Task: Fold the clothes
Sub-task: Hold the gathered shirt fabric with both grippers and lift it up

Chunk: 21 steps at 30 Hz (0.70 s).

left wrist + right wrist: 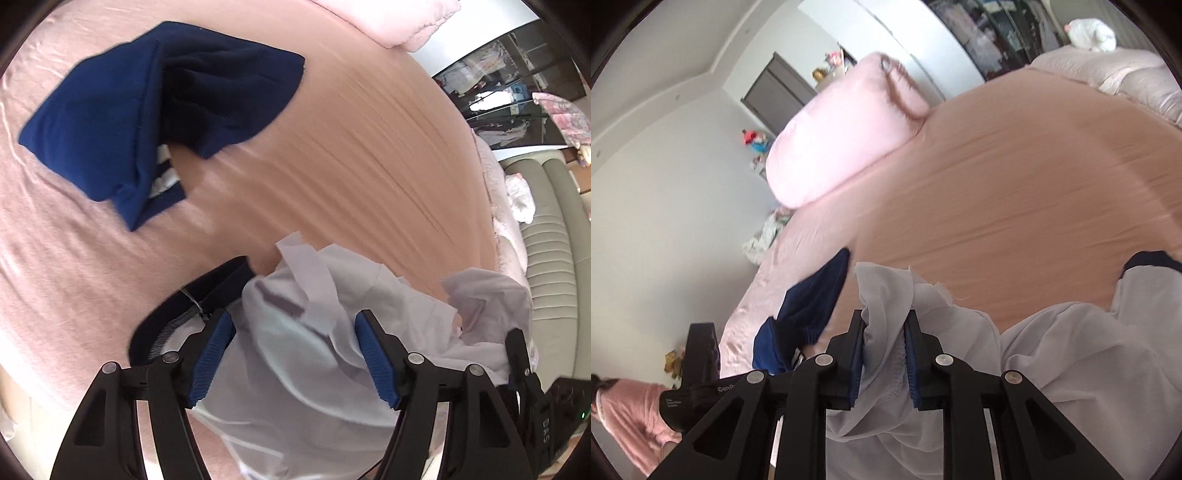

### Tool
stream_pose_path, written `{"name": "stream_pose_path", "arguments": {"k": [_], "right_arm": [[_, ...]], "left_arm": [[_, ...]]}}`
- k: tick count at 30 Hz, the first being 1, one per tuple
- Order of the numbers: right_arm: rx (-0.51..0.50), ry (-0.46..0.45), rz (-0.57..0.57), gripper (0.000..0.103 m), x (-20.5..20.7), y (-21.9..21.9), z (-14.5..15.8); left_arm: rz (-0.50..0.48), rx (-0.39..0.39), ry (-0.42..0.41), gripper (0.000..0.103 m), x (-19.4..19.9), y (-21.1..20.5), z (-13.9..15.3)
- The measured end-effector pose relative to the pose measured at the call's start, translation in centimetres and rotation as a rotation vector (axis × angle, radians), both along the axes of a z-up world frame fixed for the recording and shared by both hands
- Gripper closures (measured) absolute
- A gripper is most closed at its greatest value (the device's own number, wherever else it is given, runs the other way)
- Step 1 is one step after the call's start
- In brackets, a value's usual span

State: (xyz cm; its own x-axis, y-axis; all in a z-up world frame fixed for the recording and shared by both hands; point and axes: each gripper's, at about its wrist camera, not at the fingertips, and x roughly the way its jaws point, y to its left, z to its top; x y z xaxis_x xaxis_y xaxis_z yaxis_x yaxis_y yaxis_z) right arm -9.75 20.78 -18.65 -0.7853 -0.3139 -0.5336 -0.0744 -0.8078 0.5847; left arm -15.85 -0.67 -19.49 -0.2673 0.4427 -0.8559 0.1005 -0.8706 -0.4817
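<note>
A white garment (295, 387) with dark navy trim (192, 295) lies crumpled at the near edge of the pink bed sheet (369, 166). My left gripper (294, 334) is open, its blue pads wide apart, with the white cloth lying between and below them. My right gripper (885, 323) is shut on a bunched edge of the white garment (1071, 369), whose stitched hem shows between the pads. A folded blue garment (110, 122) with white stripes lies further up the bed, and the blue garment (809, 314) sits left of the right gripper.
A pink pillow (842, 140) rests at the bed's far end. A beige padded seat (546, 240) and a dark glass wardrobe (498, 92) stand to the right. A person in a pink top (628, 417) is low at the left, beside a black device (700, 350).
</note>
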Motion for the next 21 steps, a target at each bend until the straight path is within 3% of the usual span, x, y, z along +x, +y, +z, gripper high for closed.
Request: {"name": "stream_pose_path", "arguments": {"k": [5, 7, 9, 11, 16, 21], "right_arm": [[0.018, 0.036, -0.063, 0.085, 1.0, 1.0, 0.6], [0.036, 0.040, -0.097, 0.085, 1.4, 1.3, 0.7], [0.062, 0.038, -0.136, 0.085, 1.7, 1.4, 0.9], [0.087, 0.023, -0.156, 0.085, 1.8, 1.4, 1.0], [0.149, -0.014, -0.206, 0.085, 2.0, 1.2, 1.2], [0.203, -0.085, -0.243, 0.085, 2.6, 1.6, 0.8]], "left_arm": [[-0.010, -0.009, 0.049, 0.039, 0.3, 0.9, -0.4], [-0.017, -0.013, 0.078, 0.053, 0.7, 0.6, 0.2], [-0.019, -0.007, 0.089, 0.060, 0.8, 0.1, 0.5], [-0.018, 0.014, 0.093, 0.079, -0.5, 0.4, -0.6], [0.010, 0.054, 0.097, 0.082, -1.2, 0.1, -0.5], [0.012, 0.022, 0.122, 0.083, 0.2, 0.0, 0.5]]}}
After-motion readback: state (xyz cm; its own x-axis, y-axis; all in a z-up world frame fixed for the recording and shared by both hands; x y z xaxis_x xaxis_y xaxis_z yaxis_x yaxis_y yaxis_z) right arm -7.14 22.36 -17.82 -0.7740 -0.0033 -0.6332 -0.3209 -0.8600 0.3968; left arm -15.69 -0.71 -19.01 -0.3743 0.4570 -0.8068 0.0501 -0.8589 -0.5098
